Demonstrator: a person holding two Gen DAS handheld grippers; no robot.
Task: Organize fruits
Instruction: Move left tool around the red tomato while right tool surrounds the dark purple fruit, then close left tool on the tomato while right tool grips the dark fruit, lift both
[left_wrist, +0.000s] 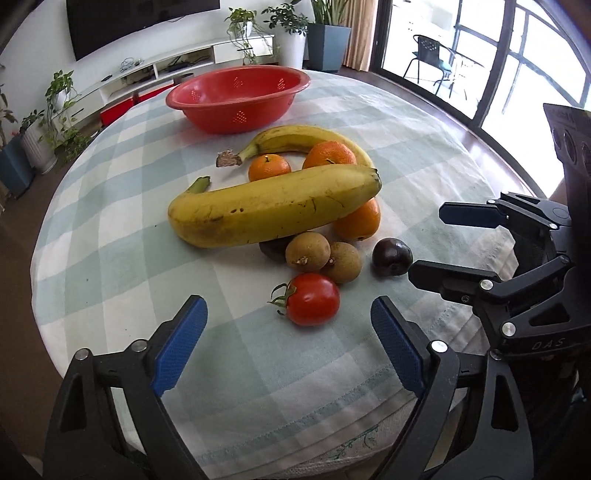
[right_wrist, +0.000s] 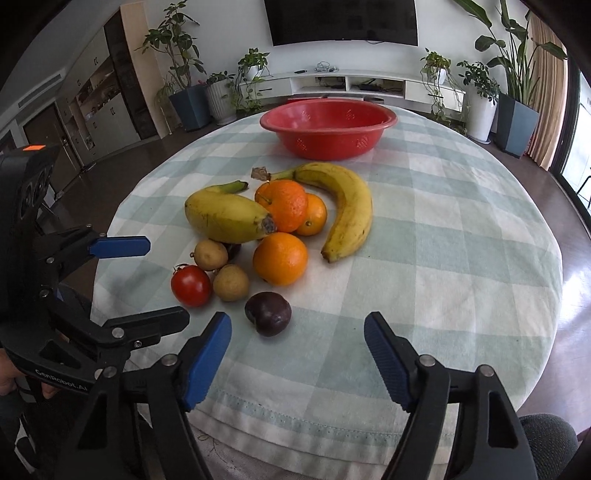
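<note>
I hold both grippers low at the near edge of the table, jaws spread wide and nothing between them. My left gripper faces the tomato, which sits just ahead of my fingers and nearly centred in the gap; my right gripper faces the dark plum, which lies just ahead and a little toward my left finger. So each hand has its own nearest fruit, and neither needs to cross the other.

The rest of the pile lies farther out: two longans, three oranges and two bananas. The big banana lies crosswise to my left gripper, stem to the left, its blunt end propped on an orange, so its long axis runs across my reach. The curved banana sits beyond it. The red colander stands empty at the far side of the table, well apart from the fruit, straight ahead past the pile.

Under the big banana a dark round shape shows behind the longans; it may be a second plum, but it is mostly covered and I cannot be sure. I judge that nothing has gone into the colander yet.
</note>
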